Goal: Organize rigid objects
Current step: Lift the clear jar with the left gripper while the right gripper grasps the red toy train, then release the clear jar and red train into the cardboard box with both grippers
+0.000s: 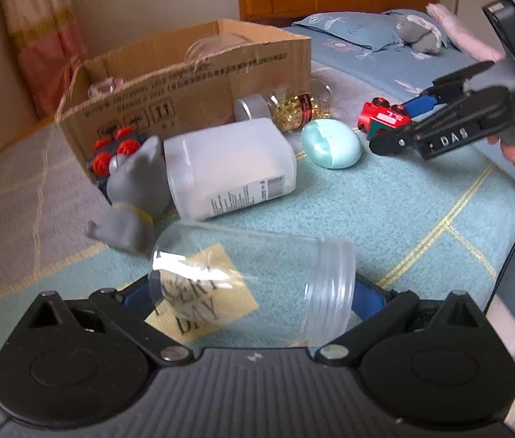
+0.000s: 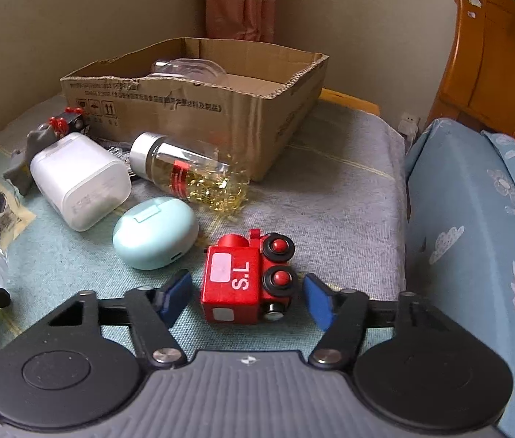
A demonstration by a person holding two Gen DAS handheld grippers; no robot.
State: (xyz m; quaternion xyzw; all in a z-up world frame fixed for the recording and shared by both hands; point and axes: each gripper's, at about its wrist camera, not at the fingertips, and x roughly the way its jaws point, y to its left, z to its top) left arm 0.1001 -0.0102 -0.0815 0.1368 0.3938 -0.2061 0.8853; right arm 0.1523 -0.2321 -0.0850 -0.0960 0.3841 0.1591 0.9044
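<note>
The left gripper (image 1: 254, 292) pinches a clear jar (image 1: 254, 288) lying sideways between its blue pads. The right gripper (image 2: 246, 297) has its jaws spread around a red toy train (image 2: 243, 281), pads just beside it with gaps showing on both sides. At the train's 10 o'clock sits a mint egg-shaped case (image 2: 155, 231); past that a white tub (image 2: 80, 179) and a bottle of gold capsules (image 2: 188, 169) lie between the train and the cardboard box (image 2: 199, 109) at 12 o'clock. A grey figurine (image 1: 135, 197) lies beside the tub.
</note>
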